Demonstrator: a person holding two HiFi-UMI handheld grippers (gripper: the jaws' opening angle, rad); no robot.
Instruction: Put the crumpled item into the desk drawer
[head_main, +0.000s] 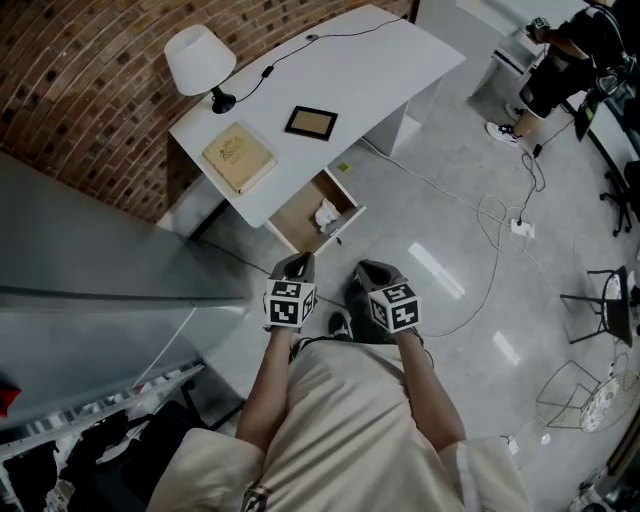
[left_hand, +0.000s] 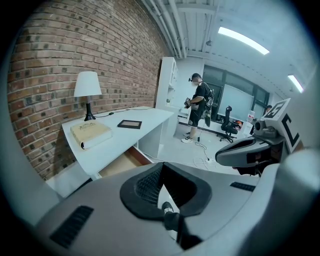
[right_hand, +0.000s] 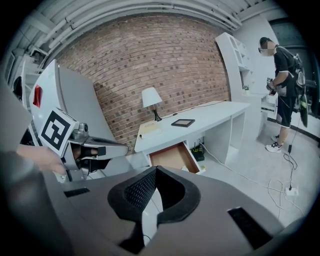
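A crumpled white item (head_main: 326, 214) lies inside the open wooden drawer (head_main: 297, 217) of the white desk (head_main: 380, 70). The drawer also shows in the left gripper view (left_hand: 119, 165) and the right gripper view (right_hand: 171, 156). Both grippers are held close to the person's body, over the floor a short way in front of the drawer. My left gripper (head_main: 297, 262) (left_hand: 161, 165) is shut with nothing in it. My right gripper (head_main: 372, 270) (right_hand: 156, 169) is beside it, also shut and empty.
On the desk stand a white lamp (head_main: 200, 60), a tan book (head_main: 240, 157) and a dark picture frame (head_main: 311, 122). A grey panel (head_main: 100, 250) runs along the left. Cables (head_main: 490, 250) trail over the floor at right. Another person (head_main: 560, 60) stands far right.
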